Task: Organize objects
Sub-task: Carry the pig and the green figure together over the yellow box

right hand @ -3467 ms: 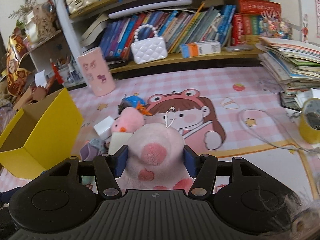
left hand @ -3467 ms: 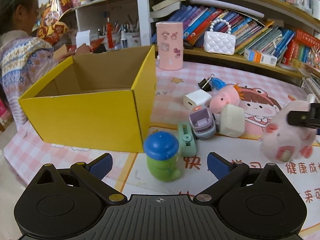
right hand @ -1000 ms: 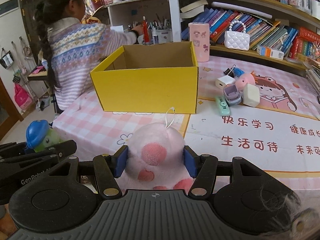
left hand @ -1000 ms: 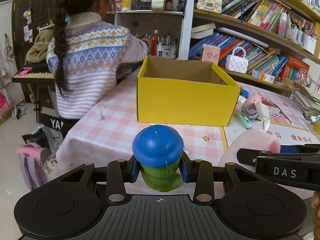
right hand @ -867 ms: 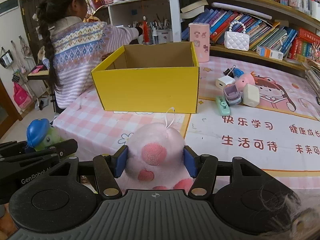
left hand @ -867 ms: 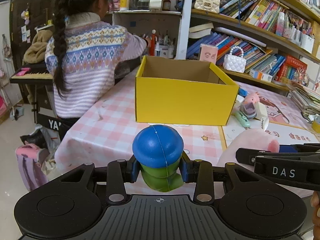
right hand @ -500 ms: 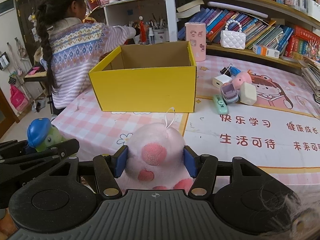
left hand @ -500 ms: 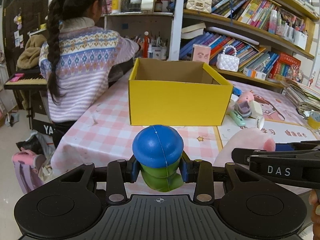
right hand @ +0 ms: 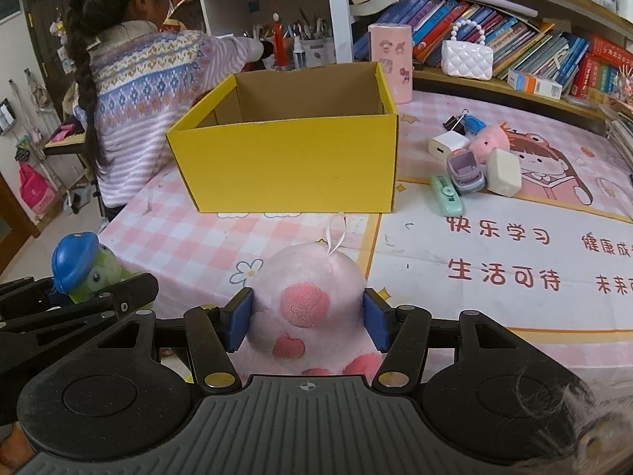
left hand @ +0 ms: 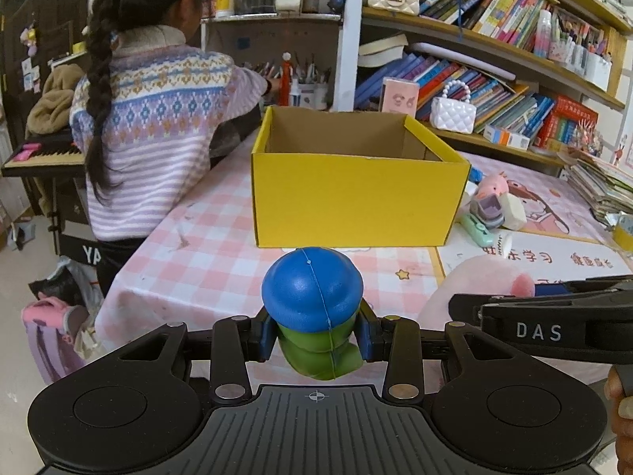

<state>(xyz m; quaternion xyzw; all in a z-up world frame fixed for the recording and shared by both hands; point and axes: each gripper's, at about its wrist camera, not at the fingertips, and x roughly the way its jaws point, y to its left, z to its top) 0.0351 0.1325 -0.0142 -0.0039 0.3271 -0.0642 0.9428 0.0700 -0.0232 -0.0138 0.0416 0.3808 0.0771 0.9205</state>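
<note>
Blue-capped toy clamped between left jaws; pink plush between right.

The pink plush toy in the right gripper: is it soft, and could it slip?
The pink plush toy probably squashes easily: its fuzzy body bulges between the right gripper pads. It looks light. Slipping seems unlikely, since the fabric is fluffy.

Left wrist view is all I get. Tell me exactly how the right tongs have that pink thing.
Observer: The right tongs are shut on the pink plush, with one blue pad pressed into each side.
Operator: Report what the yellow box hides from me.
Observer: A white charger lies past its right corner, with a black binder clip just beyond.
Operator: Describe the plush's top.
Observer: A white ribbon loop sticks up from it.
</note>
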